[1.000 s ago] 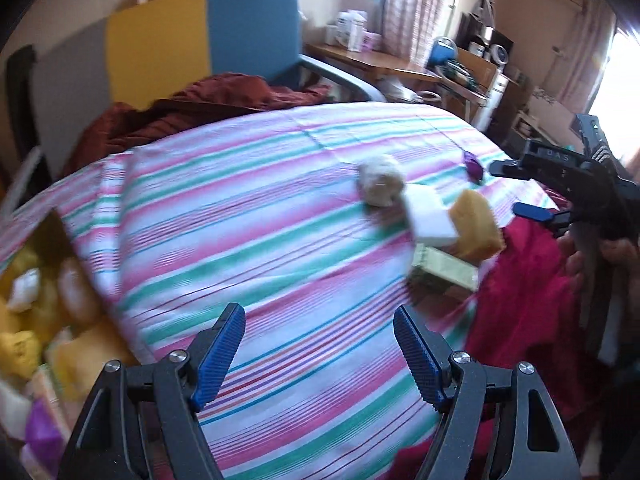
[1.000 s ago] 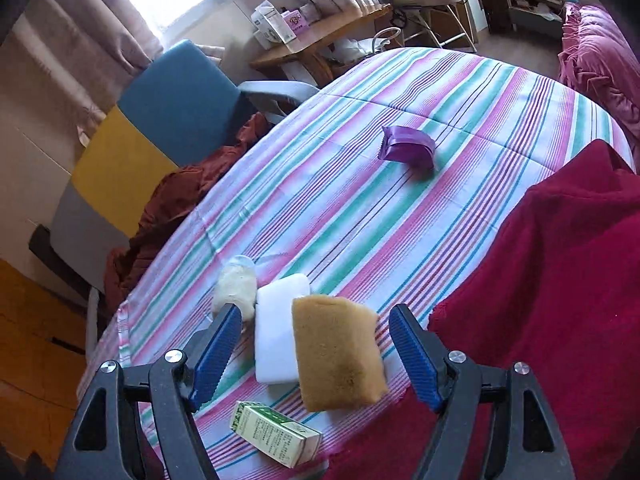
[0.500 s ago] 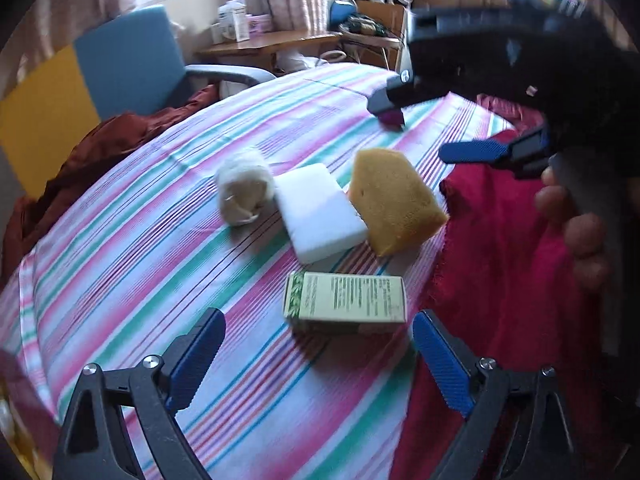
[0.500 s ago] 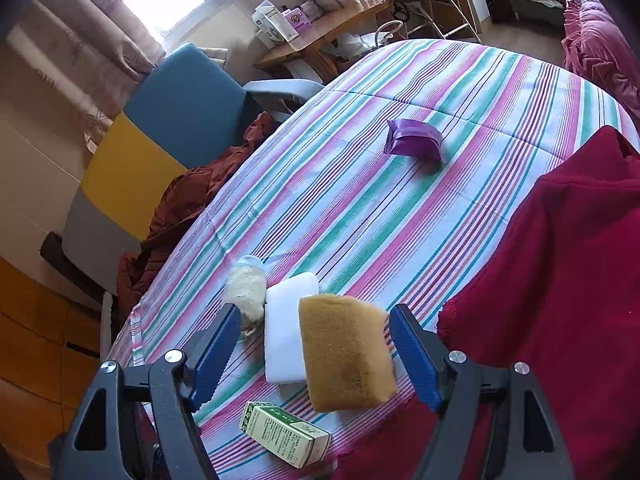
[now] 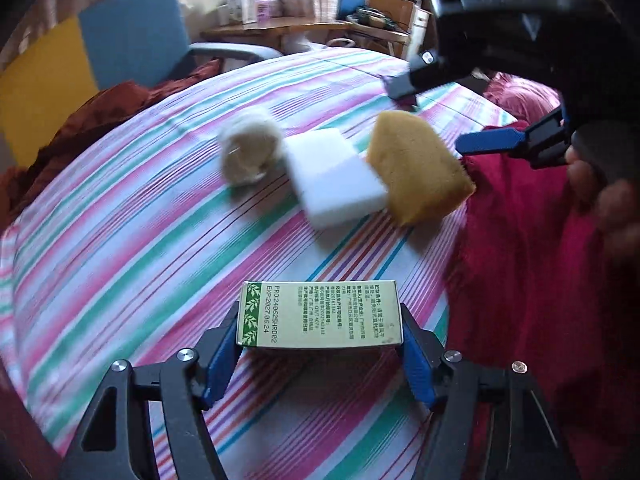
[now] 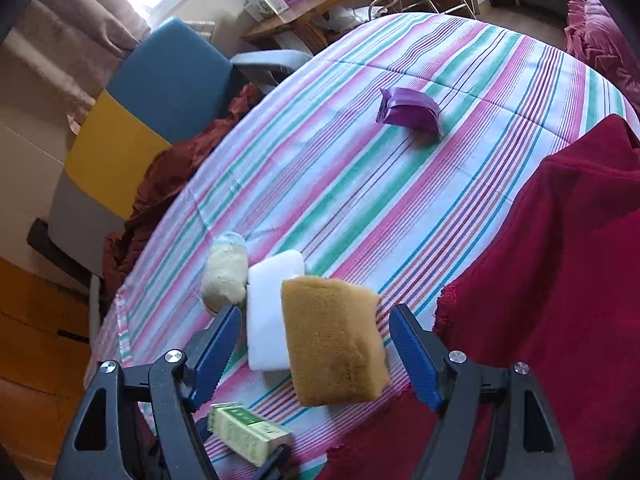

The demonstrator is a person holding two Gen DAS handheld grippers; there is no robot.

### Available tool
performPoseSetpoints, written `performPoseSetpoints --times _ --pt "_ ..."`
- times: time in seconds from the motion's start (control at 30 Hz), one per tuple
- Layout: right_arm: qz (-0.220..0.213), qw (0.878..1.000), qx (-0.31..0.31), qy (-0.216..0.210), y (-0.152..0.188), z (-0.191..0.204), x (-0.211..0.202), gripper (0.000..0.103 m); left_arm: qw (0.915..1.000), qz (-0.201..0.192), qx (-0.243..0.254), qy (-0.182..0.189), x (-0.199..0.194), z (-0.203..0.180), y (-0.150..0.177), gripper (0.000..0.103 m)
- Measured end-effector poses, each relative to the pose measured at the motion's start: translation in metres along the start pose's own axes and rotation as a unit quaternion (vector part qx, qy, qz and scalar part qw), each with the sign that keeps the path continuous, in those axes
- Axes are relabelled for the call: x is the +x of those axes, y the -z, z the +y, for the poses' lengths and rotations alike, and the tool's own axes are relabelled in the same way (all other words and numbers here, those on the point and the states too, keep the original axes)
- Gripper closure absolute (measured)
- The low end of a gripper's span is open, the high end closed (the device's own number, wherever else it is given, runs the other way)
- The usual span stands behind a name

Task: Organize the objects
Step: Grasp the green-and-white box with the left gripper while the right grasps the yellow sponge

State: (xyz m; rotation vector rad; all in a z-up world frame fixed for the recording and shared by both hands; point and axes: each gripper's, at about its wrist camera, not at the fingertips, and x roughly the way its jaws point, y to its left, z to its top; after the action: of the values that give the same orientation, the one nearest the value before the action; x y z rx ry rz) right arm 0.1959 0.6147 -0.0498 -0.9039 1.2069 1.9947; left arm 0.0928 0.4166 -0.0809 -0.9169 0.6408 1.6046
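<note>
A green and cream carton (image 5: 320,314) lies on the striped cloth (image 5: 120,240). My left gripper (image 5: 318,320) has it between the blue pads; the jaws are closing and both pads touch its short ends. Beyond it lie a beige roll (image 5: 248,152), a white foam block (image 5: 336,176) and a yellow sponge (image 5: 416,168). My right gripper (image 6: 316,312) hovers open above the yellow sponge (image 6: 332,340), holding nothing. It also shows in the left wrist view as the right gripper (image 5: 430,118). The carton (image 6: 248,436) sits below it. A purple pouch (image 6: 408,110) lies farther back.
A dark red blanket (image 6: 560,280) covers the right side up to the sponge. A blue and yellow chair (image 6: 140,100) with a rust-coloured cloth (image 6: 168,176) stands past the left edge. A cluttered wooden desk (image 6: 320,4) is behind.
My left gripper swung right from a bin of soft items, sank to the carton and narrowed its jaws around it. The right gripper stayed over the sponge.
</note>
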Motion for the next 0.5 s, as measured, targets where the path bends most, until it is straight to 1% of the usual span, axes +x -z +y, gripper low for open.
performPoseSetpoints --times 0.13,0.23,0.3,0.37,0.4,0.43,0.47,0.5 --pt "0.019 0.999 -0.020 0.029 0.001 0.008 0.009 0.026 0.9991 -0.002 -0.040 -0.014 -0.016 0.019 0.019 0.031" --pt "0.023 0.998 -0.033 0.041 0.000 0.013 0.018 0.026 0.9983 -0.006 -0.053 -0.021 -0.026 0.025 0.033 0.031" --pt "0.039 0.997 -0.046 0.057 0.000 0.017 0.030 0.026 0.9978 -0.009 -0.060 -0.027 -0.031 0.027 0.041 0.031" --pt "0.060 0.993 -0.062 0.077 0.002 0.021 0.042 0.031 0.9972 -0.011 -0.067 -0.031 -0.037 0.031 0.049 0.031" --pt "0.066 0.991 -0.069 0.089 0.003 0.023 0.046 0.035 0.9969 -0.011 -0.070 -0.034 -0.040 0.033 0.053 0.031" --pt "0.068 0.990 -0.075 0.102 0.003 0.025 0.048 0.044 0.9966 -0.012 -0.073 -0.037 -0.041 0.036 0.056 0.031" --pt "0.064 0.989 -0.079 0.111 0.004 0.025 0.048 0.049 0.9963 -0.013 -0.075 -0.040 -0.043 0.037 0.058 0.031" --pt "0.060 0.989 -0.080 0.111 0.004 0.025 0.046 0.053 0.9960 -0.013 -0.078 -0.041 -0.045 0.038 0.061 0.031"
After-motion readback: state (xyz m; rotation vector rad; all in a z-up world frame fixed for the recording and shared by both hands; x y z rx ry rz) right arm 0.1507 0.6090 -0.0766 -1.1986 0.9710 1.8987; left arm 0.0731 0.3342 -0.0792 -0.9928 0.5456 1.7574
